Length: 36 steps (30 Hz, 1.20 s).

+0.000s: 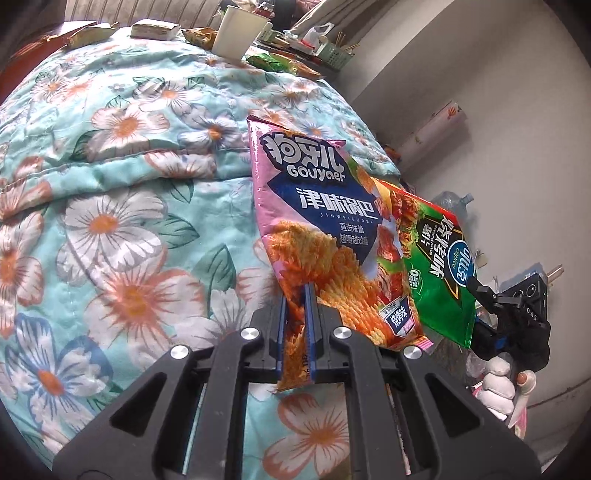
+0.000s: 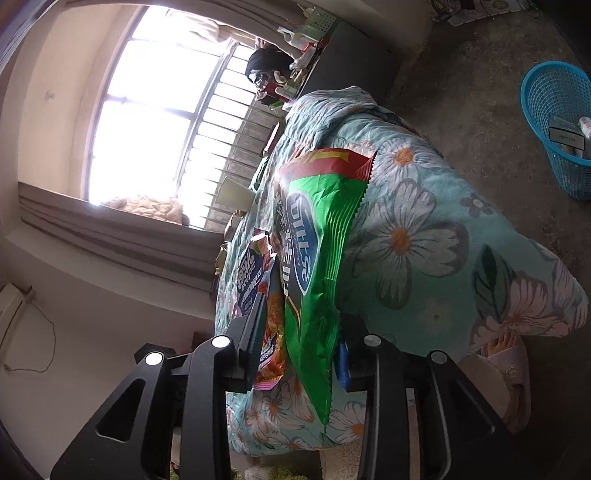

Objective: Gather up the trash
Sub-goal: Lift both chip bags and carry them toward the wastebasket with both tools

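Flowered quilt (image 1: 110, 184) underneath, and above it, held up in the air, are two snack bags. The pink bag (image 1: 314, 221) is pinched at its bottom edge by the left tongs (image 1: 297, 295), jaws almost fully closed on the foil. Right behind it and overlapping it hangs the green bag (image 1: 439, 266), with the right tongs (image 2: 301, 317) at its lower corner. Those jaws stand partly apart, with the green bag between them and an edge of the pink bag poking in too (whether the pads actually press on either one, I can't tell).

So we're mid-collection: two pieces of trash picked up, neither yet binned. It looks like the bags are being brought together, maybe to pass both to one side. The next move calls for a firm grip on the foil, which is slippery and crinkly, and then a carry over to the blue basket (image 2: 569, 173), which stands on the floor well clear of the bed and already has a few things in it.

More work is waiting. At the far end of the quilt there's a paper cup (image 1: 240, 31), a couple of flat boxes (image 1: 153, 29) and some loose wrappers (image 1: 284, 61).

Around all this: a bare grey floor (image 2: 461, 92), a big bright barred window (image 2: 147, 110) and a cluttered desk beyond the bed. A gloved hand (image 1: 498, 384) grips the right handle, and a foot in a slipper (image 2: 495, 369) shows by the bed's edge.
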### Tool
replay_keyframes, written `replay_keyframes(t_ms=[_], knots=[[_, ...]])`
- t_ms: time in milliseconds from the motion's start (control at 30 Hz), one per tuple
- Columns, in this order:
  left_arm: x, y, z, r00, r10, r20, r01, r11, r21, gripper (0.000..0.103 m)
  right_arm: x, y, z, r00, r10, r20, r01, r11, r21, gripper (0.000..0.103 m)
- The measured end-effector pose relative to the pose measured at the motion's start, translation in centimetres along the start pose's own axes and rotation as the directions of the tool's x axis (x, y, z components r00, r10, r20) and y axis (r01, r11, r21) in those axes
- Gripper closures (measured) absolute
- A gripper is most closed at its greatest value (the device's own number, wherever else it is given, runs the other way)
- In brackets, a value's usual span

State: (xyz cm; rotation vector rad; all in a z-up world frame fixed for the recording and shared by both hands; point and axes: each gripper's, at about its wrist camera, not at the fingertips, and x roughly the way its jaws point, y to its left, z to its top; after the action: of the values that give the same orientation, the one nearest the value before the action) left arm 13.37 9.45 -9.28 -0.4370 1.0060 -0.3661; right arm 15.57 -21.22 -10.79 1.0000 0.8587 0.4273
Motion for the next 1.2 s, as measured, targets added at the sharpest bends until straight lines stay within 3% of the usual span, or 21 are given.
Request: replay_keyframes(t_ms=[100, 233, 567, 900, 1200], knots=[[0.3, 0.2, 0.5, 1.000, 0.003, -0.006, -0.003, 1.000, -0.005, 0.096, 1.1, 0.4, -0.3, 1.000, -0.016, -0.003, 0.016, 1.000, -0.017, 0.071], [-0.1, 0.2, 0.7, 1.000, -0.012, 0.016, 0.012, 1.000, -0.016, 0.096, 1.1, 1.3, -0.7, 1.000, -0.025, 0.014, 0.025, 0.998, -0.050, 0.093], [-4.5, -3.1, 2.7, 0.983, -0.121, 0.141, 0.113, 0.991, 0.066, 0.097, -3.9, 2.0, 0.2, 0.986, 0.083, 0.143, -0.074, 0.995, -0.063, 0.099], [-5.7, -7.8, 5.1, 0.963, -0.203, 0.176, 0.177, 0.973, 0.150, 0.098, -11.2, 1.6, 1.8, 0.937, 0.129, 0.325, -0.113, 0.991, -0.069, 0.099], [-3.1, -14.1, 6.4, 0.956, -0.259, 0.136, 0.219, 0.942, 0.254, 0.098, -14.8, -1.5, 3.3, 0.885, 0.110, 0.453, -0.128, 0.992, 0.009, 0.099]])
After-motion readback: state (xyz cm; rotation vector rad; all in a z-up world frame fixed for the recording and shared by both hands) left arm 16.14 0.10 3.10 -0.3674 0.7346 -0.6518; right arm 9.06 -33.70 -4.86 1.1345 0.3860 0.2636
